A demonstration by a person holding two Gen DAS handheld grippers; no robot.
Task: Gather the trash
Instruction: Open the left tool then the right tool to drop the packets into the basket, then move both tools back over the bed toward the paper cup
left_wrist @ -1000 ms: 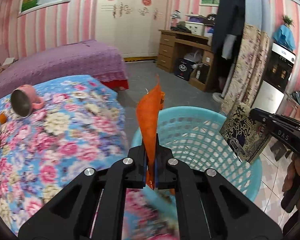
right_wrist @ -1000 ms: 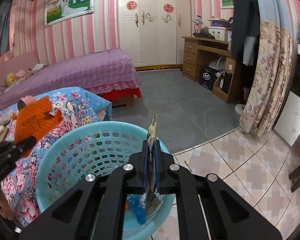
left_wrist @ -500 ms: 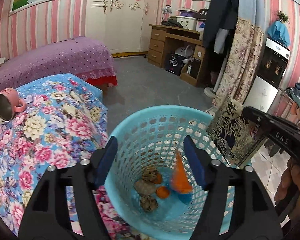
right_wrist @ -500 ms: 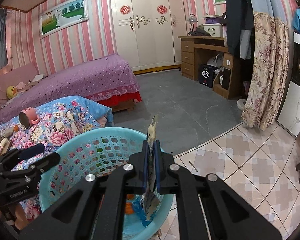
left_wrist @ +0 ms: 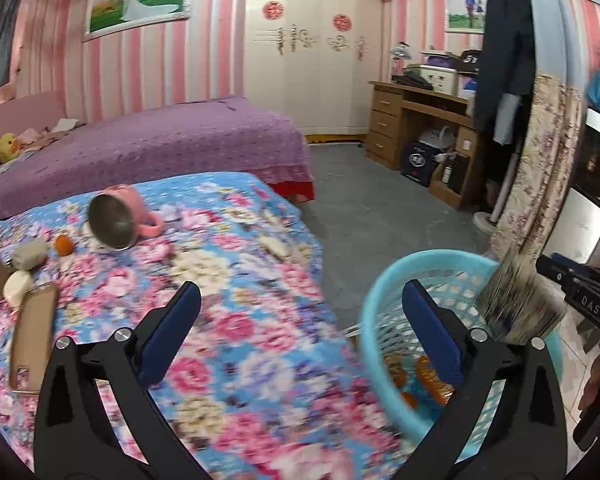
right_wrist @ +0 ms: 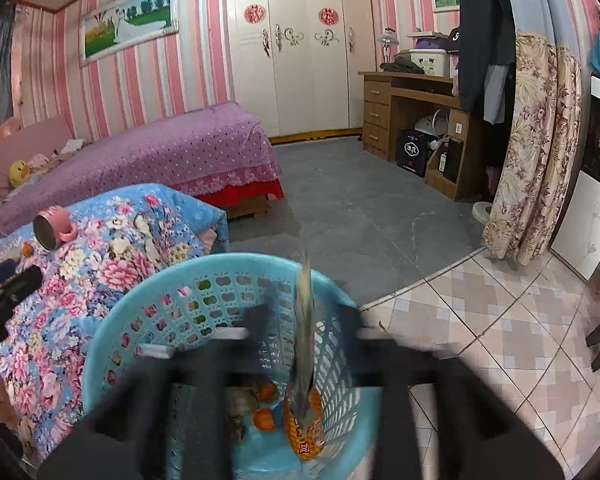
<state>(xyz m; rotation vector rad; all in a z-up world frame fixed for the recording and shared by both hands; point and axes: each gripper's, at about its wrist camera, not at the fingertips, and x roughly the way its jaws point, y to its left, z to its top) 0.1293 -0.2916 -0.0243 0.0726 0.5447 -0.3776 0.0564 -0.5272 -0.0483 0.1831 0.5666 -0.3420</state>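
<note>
The blue plastic basket point(left_wrist: 384, 304) point(right_wrist: 148, 312) stands on the floor beside the floral-covered table point(left_wrist: 236, 280). Inside lie an orange wrapper point(right_wrist: 304, 436) and orange peel point(right_wrist: 265, 418). My left gripper point(left_wrist: 300, 320) is open and empty above the table edge. My right gripper point(right_wrist: 306, 328) is blurred with its jaws spread apart. A dark patterned packet point(right_wrist: 305, 332) point(left_wrist: 516, 300) hangs edge-on between the jaws, over the basket. On the table lie an orange scrap point(left_wrist: 64, 245), pale scraps point(left_wrist: 28, 254) and a cardboard piece point(left_wrist: 32, 332).
A pink mug point(left_wrist: 120, 220) lies on its side on the table. A purple bed point(left_wrist: 140, 152) stands behind. A wooden desk point(left_wrist: 416, 120), a floral curtain point(left_wrist: 540, 176) and a white appliance point(right_wrist: 596, 184) line the right side. Grey floor point(right_wrist: 360, 208) lies beyond the basket.
My left gripper opened, dropped the orange wrapper into the basket, then swung left over the table. My right gripper's jaws have just spread apart from the patterned packet.
</note>
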